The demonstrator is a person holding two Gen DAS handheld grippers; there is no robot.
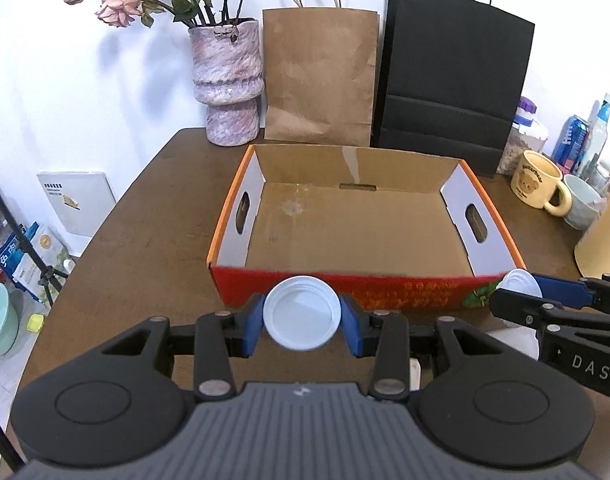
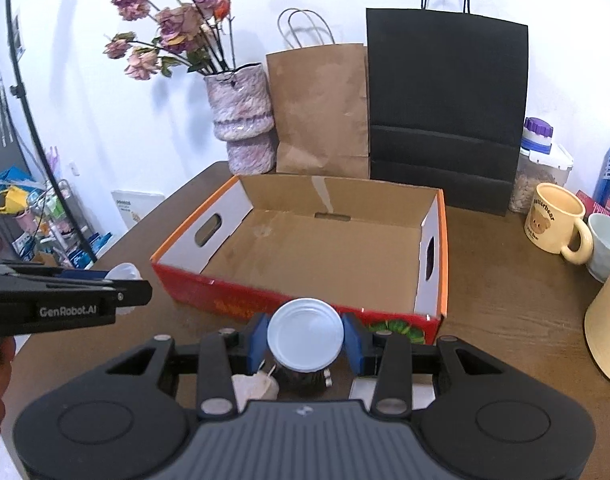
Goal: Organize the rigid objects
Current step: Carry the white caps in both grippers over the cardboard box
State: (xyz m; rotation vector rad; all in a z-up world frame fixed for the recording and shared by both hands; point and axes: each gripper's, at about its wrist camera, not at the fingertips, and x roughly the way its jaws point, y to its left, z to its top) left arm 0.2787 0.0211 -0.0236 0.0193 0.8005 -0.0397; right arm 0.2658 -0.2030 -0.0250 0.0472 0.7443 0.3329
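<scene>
An open cardboard box [image 1: 357,220] with orange rim and red front stands on the brown table, empty inside; it also shows in the right wrist view [image 2: 317,256]. My left gripper [image 1: 302,314] is shut on a round white lid [image 1: 302,312], held just before the box's front wall. My right gripper [image 2: 305,336] is shut on a white-lidded container [image 2: 305,334], also just in front of the box. The right gripper shows at the right of the left wrist view [image 1: 517,292]; the left gripper shows at the left of the right wrist view [image 2: 125,284].
A pink vase [image 1: 227,80] with dried flowers, a brown paper bag [image 1: 319,76] and a black paper bag [image 1: 451,80] stand behind the box. A yellow bear mug [image 1: 537,186], a pale cup [image 1: 583,206], jars and cans stand at right. A beige lampshade [image 2: 609,320] is at far right.
</scene>
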